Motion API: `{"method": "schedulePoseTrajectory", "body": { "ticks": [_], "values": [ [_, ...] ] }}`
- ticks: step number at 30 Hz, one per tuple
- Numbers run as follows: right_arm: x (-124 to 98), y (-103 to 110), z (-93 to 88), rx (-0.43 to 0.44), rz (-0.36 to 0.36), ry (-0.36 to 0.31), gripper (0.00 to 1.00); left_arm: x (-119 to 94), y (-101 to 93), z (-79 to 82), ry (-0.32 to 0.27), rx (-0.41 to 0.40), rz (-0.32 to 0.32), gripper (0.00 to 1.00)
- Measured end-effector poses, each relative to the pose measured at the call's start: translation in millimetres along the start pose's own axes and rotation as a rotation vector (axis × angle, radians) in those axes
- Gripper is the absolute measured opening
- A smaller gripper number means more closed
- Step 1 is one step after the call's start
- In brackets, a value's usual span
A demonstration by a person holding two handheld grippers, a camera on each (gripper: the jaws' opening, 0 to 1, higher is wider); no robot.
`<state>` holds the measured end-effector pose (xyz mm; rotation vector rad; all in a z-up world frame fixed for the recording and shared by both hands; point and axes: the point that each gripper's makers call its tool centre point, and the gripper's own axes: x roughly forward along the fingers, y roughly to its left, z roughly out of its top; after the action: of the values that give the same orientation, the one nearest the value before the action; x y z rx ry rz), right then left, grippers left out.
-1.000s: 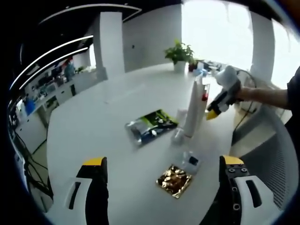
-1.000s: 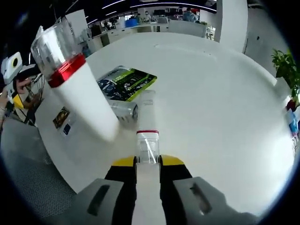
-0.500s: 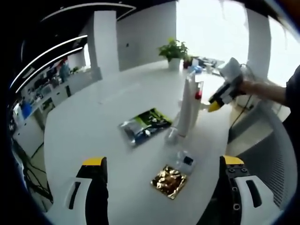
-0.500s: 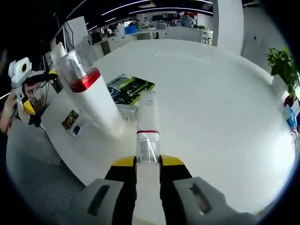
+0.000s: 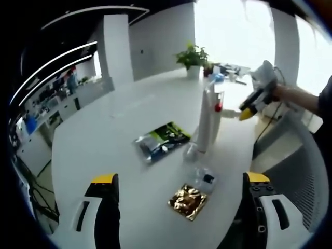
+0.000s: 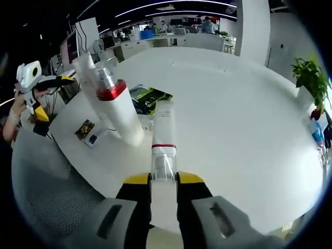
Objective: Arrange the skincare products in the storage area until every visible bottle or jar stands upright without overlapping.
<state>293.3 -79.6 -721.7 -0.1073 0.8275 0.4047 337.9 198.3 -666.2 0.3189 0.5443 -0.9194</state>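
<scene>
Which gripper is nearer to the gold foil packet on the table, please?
Left. The gold foil packet lies just ahead between the left gripper's jaws; the right gripper is held beyond the standing white bottle.

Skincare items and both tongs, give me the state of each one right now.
Tall white bottle with red band and clear cap: upright on table.
Slim white tube with clear cap: clamped, lifted off table.
Gold foil sachet: lying flat.
Green-black pouch: lying flat.
Left tongs: open, empty.
Right tongs: shut on tube.
</scene>
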Motion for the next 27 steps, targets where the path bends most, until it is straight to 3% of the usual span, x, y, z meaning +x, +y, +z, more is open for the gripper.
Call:
{"method": "schedulePoseTrajectory", "body": {
  "ticks": [13, 27],
  "values": [
    [-13.6, 9.6, 17.1, -0.013, 0.007, -0.061, 0.17, -4.9, -11.8, -0.7, -0.002, 0.011, -0.001, 0.95],
    [-48.1, 19.9, 2.6, -0.058, 0.003, -0.051, 0.17, -12.9, -32.6, -2.1, -0.009, 0.022, -0.003, 0.95]
  ]
}}
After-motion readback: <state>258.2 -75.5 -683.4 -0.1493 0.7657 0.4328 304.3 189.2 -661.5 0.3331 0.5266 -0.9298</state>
